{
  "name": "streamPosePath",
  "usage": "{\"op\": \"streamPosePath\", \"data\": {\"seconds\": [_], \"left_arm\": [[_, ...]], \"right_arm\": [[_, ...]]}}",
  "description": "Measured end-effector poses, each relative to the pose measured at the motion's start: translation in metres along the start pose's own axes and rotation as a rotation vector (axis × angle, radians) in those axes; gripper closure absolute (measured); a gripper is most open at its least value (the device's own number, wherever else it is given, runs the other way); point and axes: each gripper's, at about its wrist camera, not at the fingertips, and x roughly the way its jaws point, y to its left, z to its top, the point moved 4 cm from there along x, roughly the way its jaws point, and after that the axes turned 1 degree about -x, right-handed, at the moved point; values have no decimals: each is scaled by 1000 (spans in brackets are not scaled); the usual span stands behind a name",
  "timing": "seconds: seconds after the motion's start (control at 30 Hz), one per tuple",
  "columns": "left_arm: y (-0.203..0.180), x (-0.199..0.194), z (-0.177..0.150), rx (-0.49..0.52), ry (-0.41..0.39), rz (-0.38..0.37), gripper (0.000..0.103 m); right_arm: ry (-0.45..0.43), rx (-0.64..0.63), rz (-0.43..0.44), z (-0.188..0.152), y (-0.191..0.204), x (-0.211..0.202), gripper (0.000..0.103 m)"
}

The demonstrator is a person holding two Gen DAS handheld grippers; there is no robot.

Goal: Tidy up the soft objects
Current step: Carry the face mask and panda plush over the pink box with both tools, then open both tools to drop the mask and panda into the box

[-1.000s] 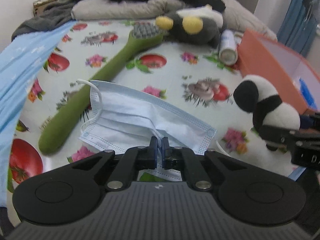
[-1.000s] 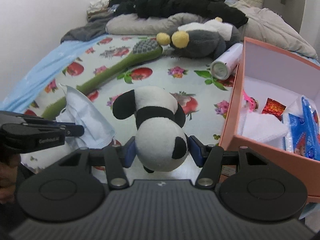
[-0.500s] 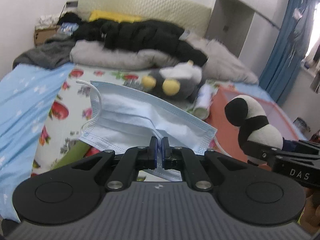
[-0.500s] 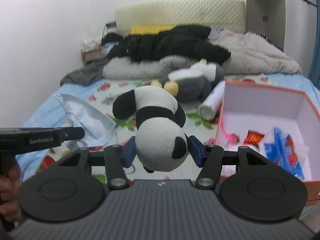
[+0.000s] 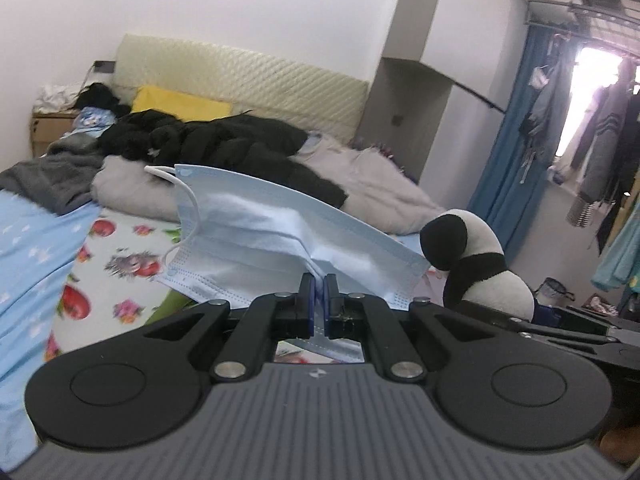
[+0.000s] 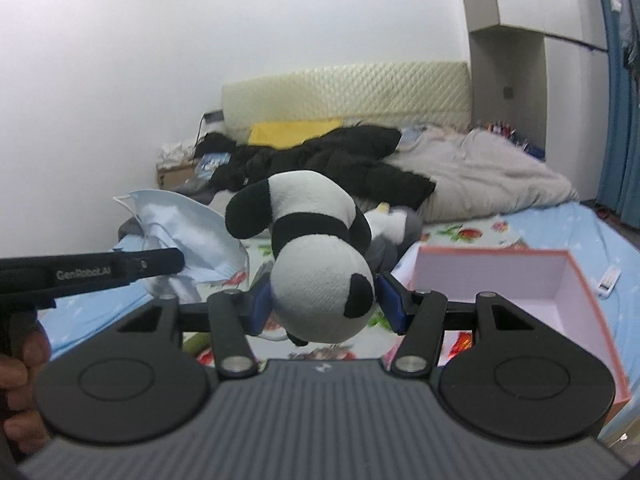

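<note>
My left gripper is shut on a light blue face mask, which stands up above its pads, high over the bed. My right gripper is shut on a black and white panda plush, pads pressing its round head from both sides. In the right wrist view the mask and the left gripper's black finger appear at the left. In the left wrist view the panda sits at the right. An open pink box lies below on the bed, to the right.
The bed has a fruit-print sheet and a blue cover. A black jacket and a grey blanket lie piled at the headboard. A grey plush peeks from behind the panda. Blue curtains hang at right.
Both grippers have risen well above the bed with the mask and panda still held. The views have tilted up; the green brush and the bottle have dropped out of sight.
</note>
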Motion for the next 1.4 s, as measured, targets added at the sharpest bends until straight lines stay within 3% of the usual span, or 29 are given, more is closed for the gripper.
{"op": "streamPosePath", "data": {"seconds": [0.3, 0.63, 1.03, 1.4], "left_arm": [[-59, 36, 8, 33, 26, -109, 98], [-119, 133, -22, 102, 189, -211, 98], [-136, 262, -81, 159, 456, -199, 98], [-134, 314, -111, 183, 566, -181, 98]], "right_arm": [[-29, 31, -93, 10, -51, -9, 45], [63, 113, -216, -20, -126, 21, 45], [275, 203, -271, -84, -189, 94, 44], [340, 225, -254, -112, -202, 128, 44]]}}
